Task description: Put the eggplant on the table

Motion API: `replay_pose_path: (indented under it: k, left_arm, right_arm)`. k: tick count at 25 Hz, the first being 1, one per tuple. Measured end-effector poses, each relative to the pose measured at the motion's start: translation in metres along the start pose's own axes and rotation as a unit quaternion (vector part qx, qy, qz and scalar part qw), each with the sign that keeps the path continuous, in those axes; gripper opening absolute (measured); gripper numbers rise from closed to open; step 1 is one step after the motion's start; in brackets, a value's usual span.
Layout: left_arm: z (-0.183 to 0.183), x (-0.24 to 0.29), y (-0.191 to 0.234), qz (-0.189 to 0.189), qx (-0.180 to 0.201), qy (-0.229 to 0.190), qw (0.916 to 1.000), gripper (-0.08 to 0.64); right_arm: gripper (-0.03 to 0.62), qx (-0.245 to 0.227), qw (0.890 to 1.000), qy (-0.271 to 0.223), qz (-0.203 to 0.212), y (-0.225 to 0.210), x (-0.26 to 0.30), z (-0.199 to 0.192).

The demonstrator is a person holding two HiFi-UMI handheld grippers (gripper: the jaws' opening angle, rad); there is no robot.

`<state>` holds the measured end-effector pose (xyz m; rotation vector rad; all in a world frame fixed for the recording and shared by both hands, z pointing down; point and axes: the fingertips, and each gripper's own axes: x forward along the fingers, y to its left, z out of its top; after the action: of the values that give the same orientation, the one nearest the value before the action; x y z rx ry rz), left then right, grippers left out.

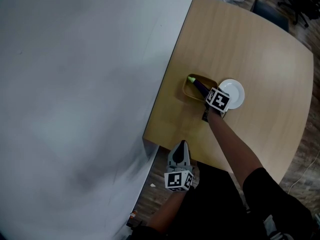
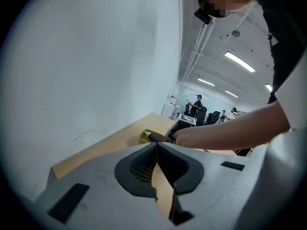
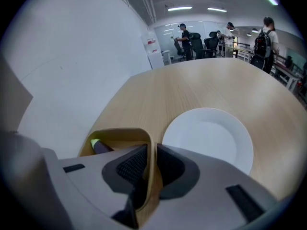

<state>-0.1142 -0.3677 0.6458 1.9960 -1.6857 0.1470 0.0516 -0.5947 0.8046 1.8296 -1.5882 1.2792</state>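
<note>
A dark purple eggplant with a green stem lies in a yellow bowl on the wooden table. My right gripper reaches down at the bowl's right side. In the right gripper view the bowl's rim runs between the narrowly parted jaws of the right gripper, and the eggplant peeks out left of them. I see no firm press of the pads on the rim. My left gripper hovers by the table's near edge, empty, its tips meeting. The left gripper view also catches the bowl.
A white plate sits just right of the bowl, close to the right gripper; the same plate shows in the right gripper view. A pale wall runs along the table's left edge. A dark chair stands at the far end; people stand far off.
</note>
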Motion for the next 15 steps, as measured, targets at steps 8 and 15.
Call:
replay_pose_path:
  k: [8, 15]
  left_arm:
    - [-0.004, -0.018, -0.012, -0.008, 0.007, 0.008, 0.9999, 0.015]
    - [0.006, -0.041, -0.027, -0.025, 0.015, -0.002, 0.9996, 0.015]
  right_arm:
    - [0.225, -0.021, 0.998, -0.039, 0.046, 0.009, -0.024, 0.014]
    - [0.248, -0.029, 0.994, -0.032, 0.100, 0.010, -0.070, -0.001]
